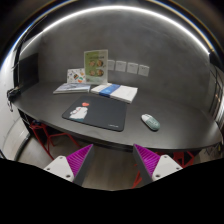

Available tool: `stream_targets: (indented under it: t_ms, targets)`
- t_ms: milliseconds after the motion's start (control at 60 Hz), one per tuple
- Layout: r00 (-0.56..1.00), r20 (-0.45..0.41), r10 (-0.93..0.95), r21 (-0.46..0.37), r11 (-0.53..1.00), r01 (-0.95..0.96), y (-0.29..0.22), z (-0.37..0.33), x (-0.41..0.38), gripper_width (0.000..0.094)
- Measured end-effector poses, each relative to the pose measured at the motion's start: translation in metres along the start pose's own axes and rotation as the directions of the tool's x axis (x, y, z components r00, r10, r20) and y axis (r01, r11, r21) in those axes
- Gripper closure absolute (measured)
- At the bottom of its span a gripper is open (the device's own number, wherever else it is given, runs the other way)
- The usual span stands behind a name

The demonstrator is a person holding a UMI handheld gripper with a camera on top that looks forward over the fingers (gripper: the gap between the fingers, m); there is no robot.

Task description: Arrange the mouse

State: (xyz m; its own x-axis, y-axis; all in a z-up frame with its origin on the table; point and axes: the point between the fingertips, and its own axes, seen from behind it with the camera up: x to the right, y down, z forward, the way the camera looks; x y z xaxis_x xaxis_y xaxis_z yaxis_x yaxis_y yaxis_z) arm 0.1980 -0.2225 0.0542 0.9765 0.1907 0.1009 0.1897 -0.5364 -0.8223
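So we're looking at a big dark desk [50, 105] with a smooth matte top and a rounded front edge, taking up most of the scene. Sitting on it is a flat black rectangular mouse pad [97, 113], and behind that a white book or notepad [117, 92] is lying flat. Against the wall a green-and-white card [95, 65] is standing upright; there's print on it but we can't read any of it. The mouse [150, 122], small, pale and oval, is resting on the bare desk just to the right of the pad, not on it. The gripper [112, 162] is hovering short of the desk edge, fingers spread wide with magenta pads [78, 158] showing, gripping nothing.
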Motion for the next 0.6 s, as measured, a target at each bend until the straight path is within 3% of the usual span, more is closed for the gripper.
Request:
stream_targets:
  t_ms: [233,417,600]
  targets:
    - [0.996,-0.087,-0.001,0.001,1.000,0.001,0.001,0.006,0.012,0.0106]
    - [0.982,-0.190,0.022,-0.047,0.998,-0.032,0.015,0.041,0.076,0.0104]
    - [0.986,-0.157,0.049,-0.043,0.997,-0.057,0.013,0.100,0.137,0.0101]
